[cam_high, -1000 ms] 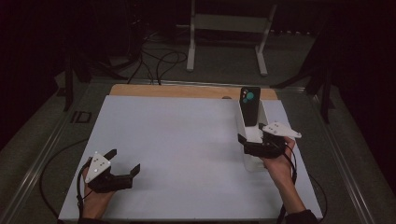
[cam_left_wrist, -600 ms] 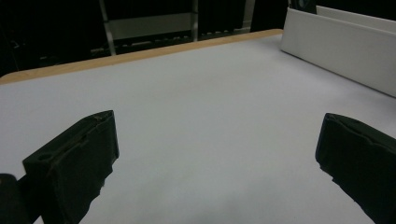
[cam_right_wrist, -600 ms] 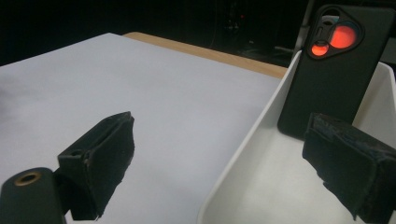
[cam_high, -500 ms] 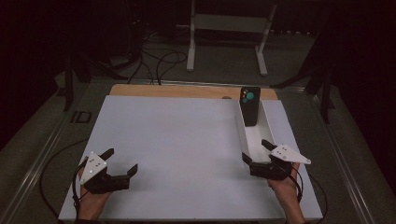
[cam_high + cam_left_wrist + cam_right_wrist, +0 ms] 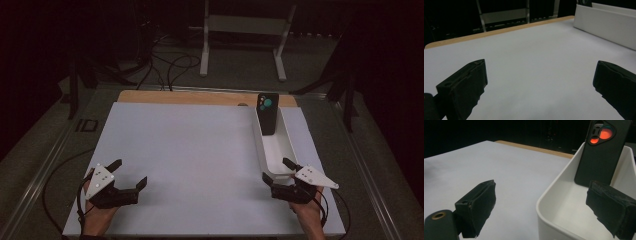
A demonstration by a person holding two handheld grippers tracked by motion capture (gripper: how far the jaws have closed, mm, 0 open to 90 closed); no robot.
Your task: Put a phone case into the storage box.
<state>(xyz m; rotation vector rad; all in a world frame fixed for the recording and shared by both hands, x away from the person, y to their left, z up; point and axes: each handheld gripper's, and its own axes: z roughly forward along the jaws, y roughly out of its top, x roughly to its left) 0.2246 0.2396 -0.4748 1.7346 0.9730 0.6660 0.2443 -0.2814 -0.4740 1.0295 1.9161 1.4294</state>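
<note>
A long white tray (image 5: 281, 145) lies along the right side of the white table sheet, also seen as a white wall (image 5: 604, 23) in the left gripper view. A black phone (image 5: 267, 113) stands upright against the tray's far end, its camera lenses glowing orange on the phone (image 5: 602, 150) in the right gripper view. My right gripper (image 5: 278, 170) is open at the tray's near end, one jaw over the tray (image 5: 564, 202), one outside it. My left gripper (image 5: 130, 173) rests open near the front left edge, nothing between its jaws.
The white sheet (image 5: 190, 150) covers a wooden table whose bare strip (image 5: 200, 97) shows at the back. Behind stand a white metal frame (image 5: 245, 40) and loose cables (image 5: 165, 65) on the floor. The surroundings are dark.
My right gripper has drawn back toward the front edge, from beside the tray's middle to its near end. The left gripper has slid slightly toward the front.
</note>
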